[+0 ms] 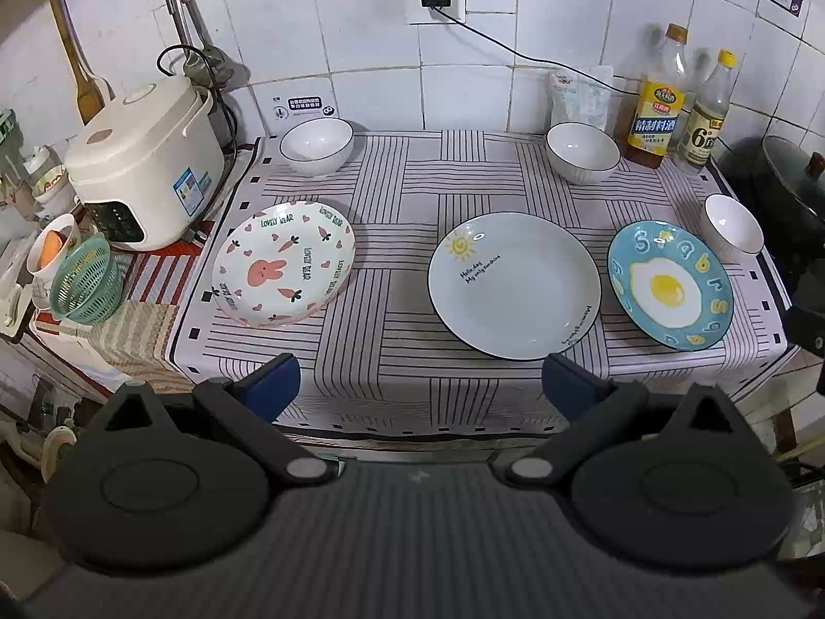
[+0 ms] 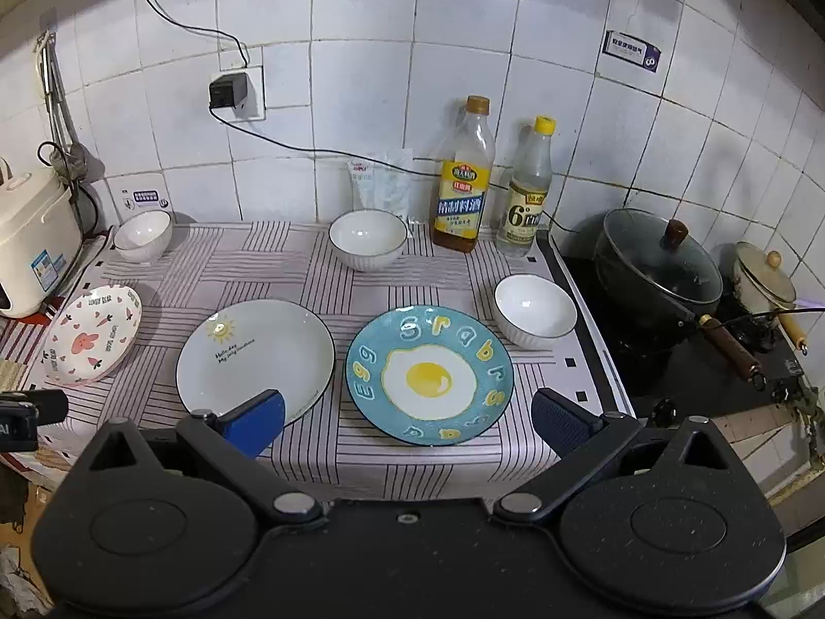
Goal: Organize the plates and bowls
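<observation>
Where printed: egg plate (image 2: pixel 429 375) "Egg", rabbit plate (image 1: pixel 284 264) "LOVELY BEAR"

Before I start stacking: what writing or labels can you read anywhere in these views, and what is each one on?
"LOVELY BEAR": rim of the bunny plate.
"Hello day / My only sunshine": white sun plate.
"Egg": rim of the blue egg plate; its other raised letters spell no clear word.
"6°": label of the clear bottle.
Too small or blurred: the yellow-label bottle, the wall stickers, the rice cooker sticker.

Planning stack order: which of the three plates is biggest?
The white sun plate in the middle; wider than the bunny plate and the blue egg plate.
</observation>
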Available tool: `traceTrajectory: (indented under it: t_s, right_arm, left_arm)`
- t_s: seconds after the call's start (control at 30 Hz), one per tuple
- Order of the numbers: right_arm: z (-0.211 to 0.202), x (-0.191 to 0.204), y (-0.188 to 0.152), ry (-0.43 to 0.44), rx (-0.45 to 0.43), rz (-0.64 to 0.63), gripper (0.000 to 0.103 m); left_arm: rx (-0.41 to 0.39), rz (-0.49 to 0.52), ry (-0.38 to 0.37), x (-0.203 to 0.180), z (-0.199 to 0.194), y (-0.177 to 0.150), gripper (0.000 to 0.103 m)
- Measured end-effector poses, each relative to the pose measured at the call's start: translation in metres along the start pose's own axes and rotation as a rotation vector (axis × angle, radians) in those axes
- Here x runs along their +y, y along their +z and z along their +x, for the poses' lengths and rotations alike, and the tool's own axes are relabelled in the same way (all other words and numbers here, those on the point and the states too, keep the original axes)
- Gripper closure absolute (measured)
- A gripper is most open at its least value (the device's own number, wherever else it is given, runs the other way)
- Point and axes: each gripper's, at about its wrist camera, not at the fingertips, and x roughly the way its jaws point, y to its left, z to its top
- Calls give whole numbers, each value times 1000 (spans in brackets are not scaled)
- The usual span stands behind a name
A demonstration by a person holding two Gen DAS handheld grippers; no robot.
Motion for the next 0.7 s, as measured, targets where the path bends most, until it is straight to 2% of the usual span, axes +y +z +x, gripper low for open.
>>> traceTrajectory:
  t_s: [0.27, 0.47, 0.7]
  right_arm:
    - [-2, 0, -2, -2, -34, -5, 0]
    - [0, -2, -6, -7, -27, 13, 0]
    - [-1, 0, -10, -6, -41, 18, 0]
  left_arm:
    - [-7, -6, -21, -1, 2, -6, 1]
    - [-1, 9, 7, -4, 2, -6, 0]
    - [6, 8, -19, -5, 1, -8, 0]
